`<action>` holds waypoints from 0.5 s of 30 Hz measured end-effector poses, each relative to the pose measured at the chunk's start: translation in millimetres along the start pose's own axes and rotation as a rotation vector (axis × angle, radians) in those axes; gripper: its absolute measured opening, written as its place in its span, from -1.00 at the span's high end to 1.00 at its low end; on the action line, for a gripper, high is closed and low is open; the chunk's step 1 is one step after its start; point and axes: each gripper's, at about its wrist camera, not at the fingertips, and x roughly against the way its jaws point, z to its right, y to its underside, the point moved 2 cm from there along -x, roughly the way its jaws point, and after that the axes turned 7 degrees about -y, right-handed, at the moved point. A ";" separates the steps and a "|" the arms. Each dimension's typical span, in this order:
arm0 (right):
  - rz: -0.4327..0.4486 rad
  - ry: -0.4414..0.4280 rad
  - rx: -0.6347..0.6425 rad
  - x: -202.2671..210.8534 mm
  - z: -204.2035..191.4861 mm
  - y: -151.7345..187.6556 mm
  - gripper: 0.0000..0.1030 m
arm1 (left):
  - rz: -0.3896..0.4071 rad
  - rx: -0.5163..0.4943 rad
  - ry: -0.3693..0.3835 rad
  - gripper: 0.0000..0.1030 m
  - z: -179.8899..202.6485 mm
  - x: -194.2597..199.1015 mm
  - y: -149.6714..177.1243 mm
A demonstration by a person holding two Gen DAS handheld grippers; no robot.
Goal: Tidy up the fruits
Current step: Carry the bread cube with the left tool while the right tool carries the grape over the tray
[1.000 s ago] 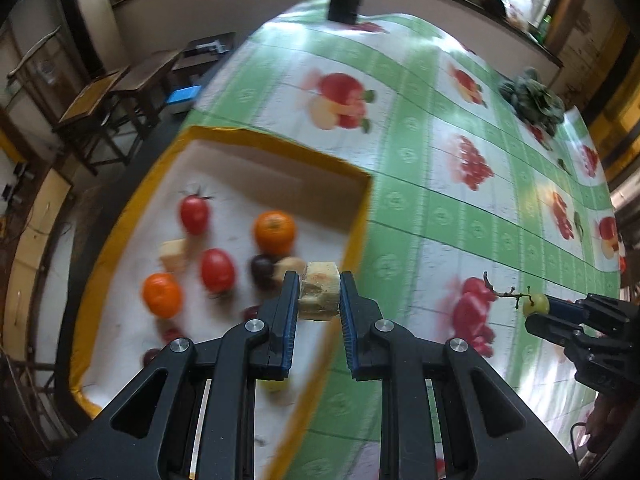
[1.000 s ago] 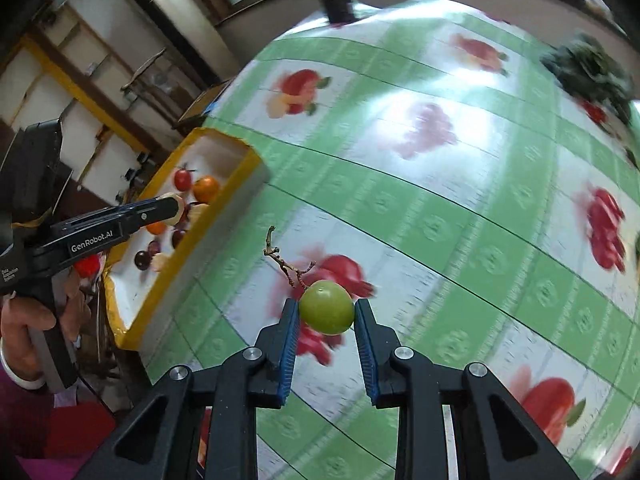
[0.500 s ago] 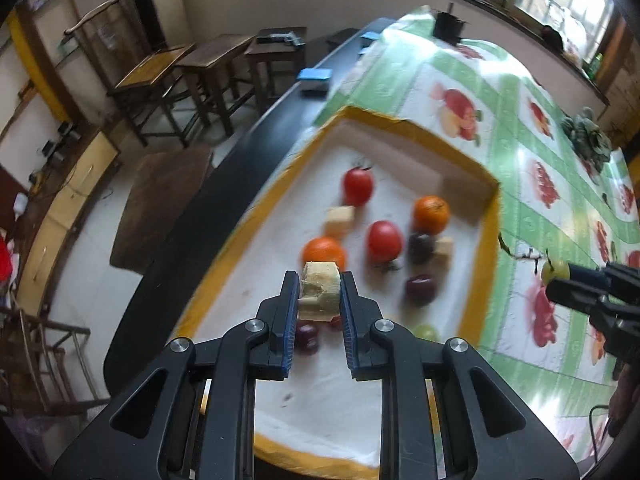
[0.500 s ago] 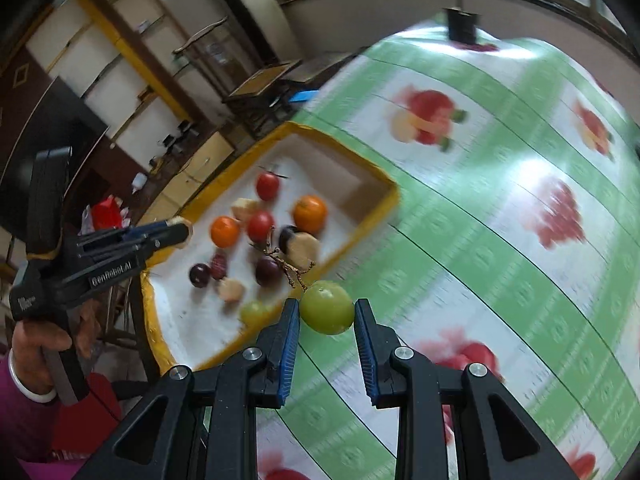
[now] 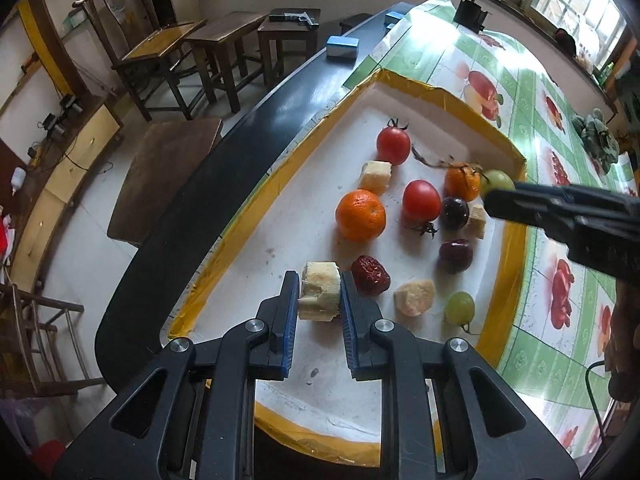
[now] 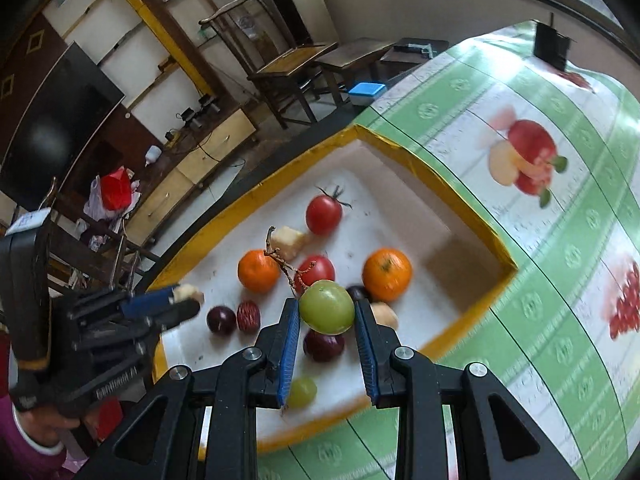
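Observation:
My left gripper (image 5: 319, 294) is shut on a pale cut fruit chunk (image 5: 320, 292), low over the near part of a white tray with a yellow rim (image 5: 248, 200). It shows too in the right wrist view as the left gripper (image 6: 182, 300) at the tray's left side. My right gripper (image 6: 326, 310) is shut on a green grape (image 6: 327, 306) with a dry stem, above the tray's fruit. In the left wrist view that right gripper (image 5: 494, 192) reaches in from the right, the grape (image 5: 496, 180) at its tip.
In the tray lie two tomatoes (image 5: 393, 145), two oranges (image 5: 360, 215), dark plums (image 5: 455, 256), a red date (image 5: 370, 275), pale chunks (image 5: 375, 176) and a loose green grape (image 5: 460, 307). A fruit-print tablecloth (image 6: 560, 240) covers the table. Chairs and stools (image 5: 224, 44) stand beyond its edge.
Both grippers swung from over the tablecloth to over the tray, each keeping its fruit. The left one came lower toward the tray floor; the right one now hovers above the oranges and tomatoes.

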 end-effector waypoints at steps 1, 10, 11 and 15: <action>-0.002 0.002 0.006 -4.6 -1.1 -4.6 0.48 | -0.001 0.002 -0.004 0.63 0.8 -1.5 0.5; -0.021 0.034 0.066 -31.8 -3.6 -38.5 0.48 | 0.015 0.008 -0.025 0.63 6.0 -6.3 1.7; -0.027 0.043 0.084 -34.9 -4.9 -41.6 0.48 | 0.018 0.010 -0.026 0.63 6.2 -5.8 1.6; -0.059 0.084 0.130 -46.9 -3.4 -49.6 0.48 | 0.023 0.008 -0.047 0.63 5.5 -5.9 2.5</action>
